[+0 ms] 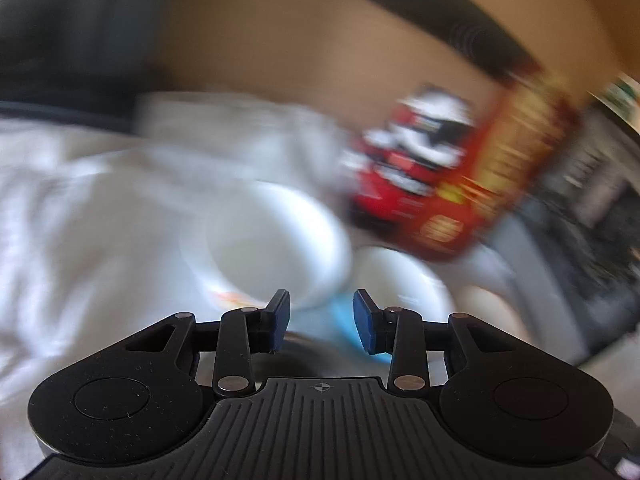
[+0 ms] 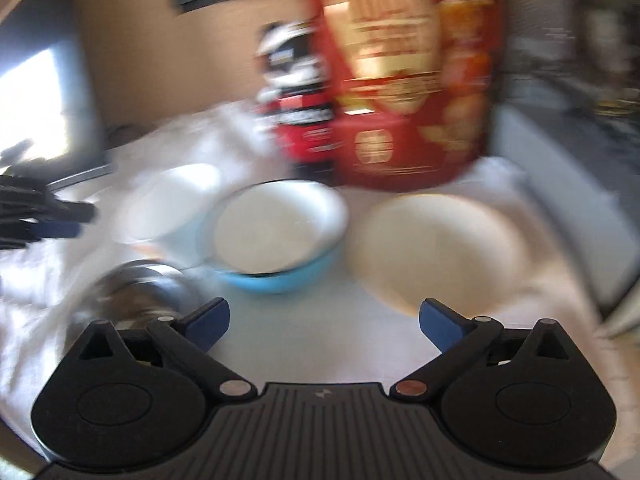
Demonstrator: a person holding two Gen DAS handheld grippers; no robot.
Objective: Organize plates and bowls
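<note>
Both views are blurred. In the right wrist view a blue bowl (image 2: 280, 280) with a white inside sits mid-table on a white cloth (image 2: 304, 340). A white bowl (image 2: 172, 204) lies to its left, a cream plate (image 2: 436, 248) to its right and a shiny metal bowl (image 2: 140, 292) in front left. My right gripper (image 2: 324, 320) stands wide open above bare cloth, with nothing between its fingers. My left gripper (image 1: 322, 320) is open and empty, hovering short of the white bowl (image 1: 272, 240). Behind its pads a sliver of the blue bowl (image 1: 340, 312) shows, and the plate (image 1: 404, 280) lies to the right.
Two tall red food boxes (image 2: 404, 80) stand at the back, right behind the bowls and plate. A tan wall rises behind them. My left gripper (image 2: 48, 216) shows at the left edge of the right wrist view. Dark clutter (image 1: 592, 208) lies to the far right.
</note>
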